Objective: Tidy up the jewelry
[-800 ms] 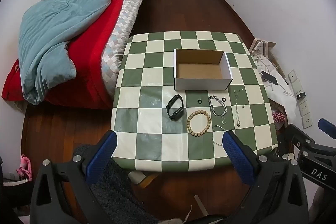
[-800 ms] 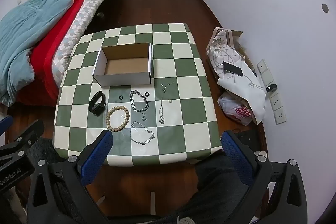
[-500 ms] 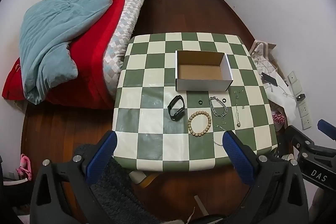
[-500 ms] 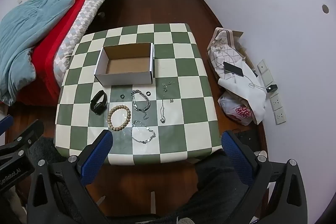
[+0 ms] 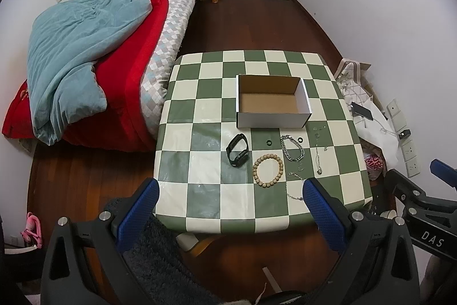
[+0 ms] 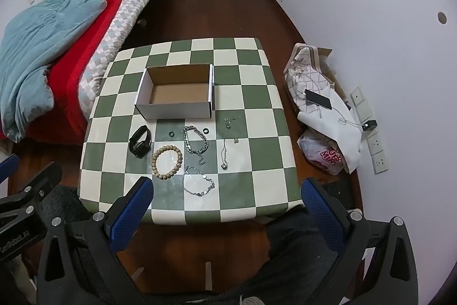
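I hold left gripper [image 5: 228,202] and right gripper [image 6: 227,200] high over near table edge, both jaws spread wide, nothing between. Jewelry lies loose on checkered table [image 6: 257,102], near side of open cardboard box [image 6: 177,90], which looks empty.

Judgement: start with black watch [image 6: 140,144] or bead bracelet [image 6: 167,162], bulky and easy to pinch; descend straight, close on band, drop into box. Thin chains need low, flat approach.

Right view shows coin chain [image 6: 198,181] whole; left view hides part of it behind right finger.
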Motion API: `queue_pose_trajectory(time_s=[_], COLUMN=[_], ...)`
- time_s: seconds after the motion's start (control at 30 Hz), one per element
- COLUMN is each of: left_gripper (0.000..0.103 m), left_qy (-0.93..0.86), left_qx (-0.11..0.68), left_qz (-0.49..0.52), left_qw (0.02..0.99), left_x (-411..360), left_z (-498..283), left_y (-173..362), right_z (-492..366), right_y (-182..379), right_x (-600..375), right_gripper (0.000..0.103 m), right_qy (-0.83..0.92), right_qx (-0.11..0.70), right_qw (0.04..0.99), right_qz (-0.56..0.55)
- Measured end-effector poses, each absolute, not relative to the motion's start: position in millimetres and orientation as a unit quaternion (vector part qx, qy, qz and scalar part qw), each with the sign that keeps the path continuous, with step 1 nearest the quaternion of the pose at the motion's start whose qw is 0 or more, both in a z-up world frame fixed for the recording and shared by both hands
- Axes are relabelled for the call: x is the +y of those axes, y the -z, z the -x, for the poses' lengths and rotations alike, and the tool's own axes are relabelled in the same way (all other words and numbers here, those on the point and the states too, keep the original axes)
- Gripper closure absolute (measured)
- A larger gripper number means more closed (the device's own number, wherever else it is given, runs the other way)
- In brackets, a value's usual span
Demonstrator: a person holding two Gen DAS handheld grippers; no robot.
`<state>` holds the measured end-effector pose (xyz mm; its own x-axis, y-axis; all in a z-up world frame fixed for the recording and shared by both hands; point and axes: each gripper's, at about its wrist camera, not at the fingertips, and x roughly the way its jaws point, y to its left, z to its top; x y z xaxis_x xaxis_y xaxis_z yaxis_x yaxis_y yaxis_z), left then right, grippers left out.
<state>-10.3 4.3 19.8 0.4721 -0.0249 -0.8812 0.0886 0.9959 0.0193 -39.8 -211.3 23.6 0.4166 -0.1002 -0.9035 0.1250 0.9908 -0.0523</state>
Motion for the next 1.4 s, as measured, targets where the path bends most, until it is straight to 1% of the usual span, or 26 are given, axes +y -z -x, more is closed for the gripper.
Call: queue_pose_trajectory(time_s=[0.33, 1.4], left_gripper=[0.000, 0.000], left_qy=[0.036, 0.035], left_qx=[0.509, 0.505], left_qz=[-0.033, -0.026], left_qw=[0.859, 0.862], left_x=[4.0, 10.8], left_z=[12.7, 18.8], left_y=[-24.4, -36.5], right_z=[44.4, 47.2], right_y=[-36.6, -41.2], right_x=[-210.3, -201.0], right_gripper=[0.000, 0.000], right_qy=[0.068, 0.062], right_qx=[0.530, 0.528], right_qw=[0.845, 0.847], right_qz=[-0.008, -0.004])
